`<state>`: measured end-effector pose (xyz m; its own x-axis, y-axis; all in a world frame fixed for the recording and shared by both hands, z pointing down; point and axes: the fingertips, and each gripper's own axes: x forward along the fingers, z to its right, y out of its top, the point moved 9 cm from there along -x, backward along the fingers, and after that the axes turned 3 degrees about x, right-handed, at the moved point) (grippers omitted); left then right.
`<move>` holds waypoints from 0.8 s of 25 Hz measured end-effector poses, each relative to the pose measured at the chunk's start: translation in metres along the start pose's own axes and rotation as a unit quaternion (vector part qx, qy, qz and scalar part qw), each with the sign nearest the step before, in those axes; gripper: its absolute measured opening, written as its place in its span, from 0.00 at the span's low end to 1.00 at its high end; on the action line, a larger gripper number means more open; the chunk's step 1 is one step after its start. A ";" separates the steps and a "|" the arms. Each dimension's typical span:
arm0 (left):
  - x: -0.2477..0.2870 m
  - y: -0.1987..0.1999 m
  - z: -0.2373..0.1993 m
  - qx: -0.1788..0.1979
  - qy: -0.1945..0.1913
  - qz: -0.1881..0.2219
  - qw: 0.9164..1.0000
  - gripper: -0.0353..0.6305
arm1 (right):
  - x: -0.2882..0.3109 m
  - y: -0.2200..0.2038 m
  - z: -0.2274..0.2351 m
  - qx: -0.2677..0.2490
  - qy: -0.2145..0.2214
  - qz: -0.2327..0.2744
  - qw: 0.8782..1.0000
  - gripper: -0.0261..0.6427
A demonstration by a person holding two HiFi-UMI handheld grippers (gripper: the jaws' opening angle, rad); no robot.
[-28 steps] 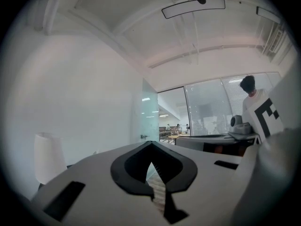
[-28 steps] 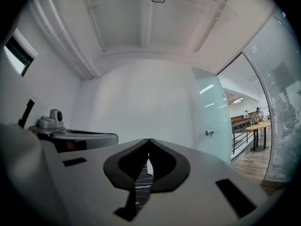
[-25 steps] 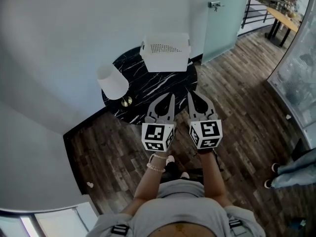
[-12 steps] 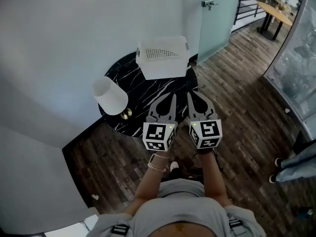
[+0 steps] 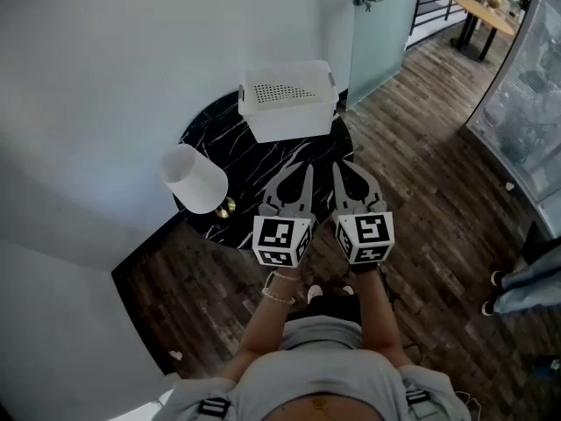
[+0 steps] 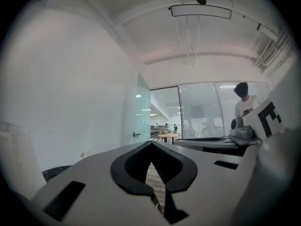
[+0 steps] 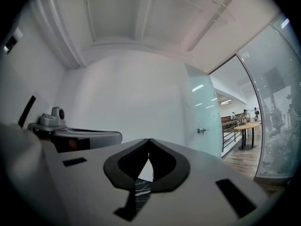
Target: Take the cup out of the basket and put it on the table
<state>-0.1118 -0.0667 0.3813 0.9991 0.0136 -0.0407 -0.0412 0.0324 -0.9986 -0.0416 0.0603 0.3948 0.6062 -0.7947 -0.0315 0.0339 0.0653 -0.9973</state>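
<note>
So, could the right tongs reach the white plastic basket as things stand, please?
Probably yes: the right tongs hover shut at the near edge of the round black marble table, and only bare tabletop lies between them and the white plastic basket. The white-shaded lamp stands off left.

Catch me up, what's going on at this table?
A person holds the left gripper and right gripper, both shut and empty, side by side over the near edge of a round black marble table. The white plastic basket sits at its far edge, untouched; a white lampshade stands at the left. No cup shows.
</note>
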 end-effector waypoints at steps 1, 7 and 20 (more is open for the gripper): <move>0.002 0.000 -0.001 -0.001 -0.001 0.000 1.000 0.06 | 0.001 0.000 0.000 -0.003 -0.002 -0.001 1.000 0.05; 0.017 -0.004 -0.001 -0.004 -0.005 -0.006 1.000 0.06 | 0.009 -0.003 0.012 0.001 -0.007 -0.005 1.000 0.05; 0.080 -0.005 -0.013 0.002 0.015 -0.013 1.000 0.06 | 0.064 0.001 0.060 0.010 0.014 -0.003 1.000 0.05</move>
<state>-0.0313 -0.0788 0.3828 0.9997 -0.0173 -0.0156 -0.0150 0.0358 -0.9992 0.0450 0.0453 0.3961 0.5842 -0.8111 -0.0273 0.0541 0.0724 -0.9959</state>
